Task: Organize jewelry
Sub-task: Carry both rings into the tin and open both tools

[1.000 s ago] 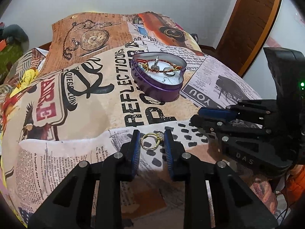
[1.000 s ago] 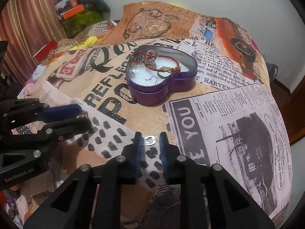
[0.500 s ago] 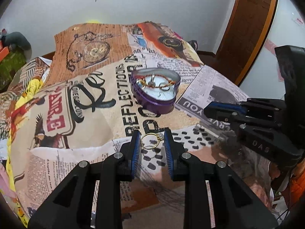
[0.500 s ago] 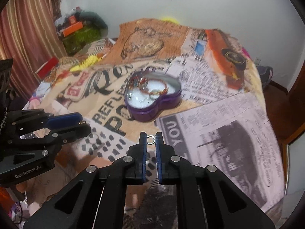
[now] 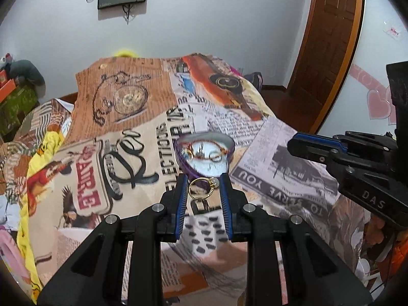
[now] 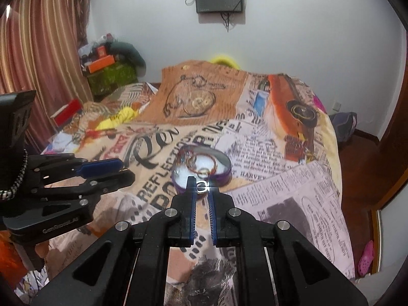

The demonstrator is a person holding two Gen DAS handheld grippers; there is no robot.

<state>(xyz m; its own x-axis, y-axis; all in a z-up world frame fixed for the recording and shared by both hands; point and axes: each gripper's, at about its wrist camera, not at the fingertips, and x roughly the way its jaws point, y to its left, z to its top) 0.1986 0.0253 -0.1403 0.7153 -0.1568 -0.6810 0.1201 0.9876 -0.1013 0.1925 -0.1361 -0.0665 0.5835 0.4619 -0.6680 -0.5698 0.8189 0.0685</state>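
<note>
Left wrist view: left claw (image 5: 204, 185) raised above the bed (image 5: 280, 137), its blue pads pinching a gold ring (image 5: 202, 188) set with a pale stone, the band held across the gap between the fingertips. Beyond the ring, on the bedspread toward the middle of the bed, lies the purple heart-shaped tin (image 5: 204, 153), lid off, already holding a red-and-gold bracelet (image 5: 204, 150) and other small pieces too blurred to name. At the right edge of this view the right claw (image 5: 306, 150) appears side-on, also lifted off the bedspread.

Right wrist view: right claw (image 6: 202, 187) pressed nearly together on a small silver ring (image 6: 202, 187), gripped at the very tips. The tin (image 6: 224, 172) sits just past the tips, its pale floor and coiled bracelet (image 6: 204, 165) visible. The left claw (image 6: 107, 170) shows at the left, hovering over the near left part of the bed.

Progress, as a judgement: several items are already in the tin, and each claw carries one ring clear of the bed, so the picking stage looks done for these two. What is left is to bring each ring over the open tin and release it inside. No further loose jewelry can be made out on the bedspread, though its busy print could hide small pieces
</note>
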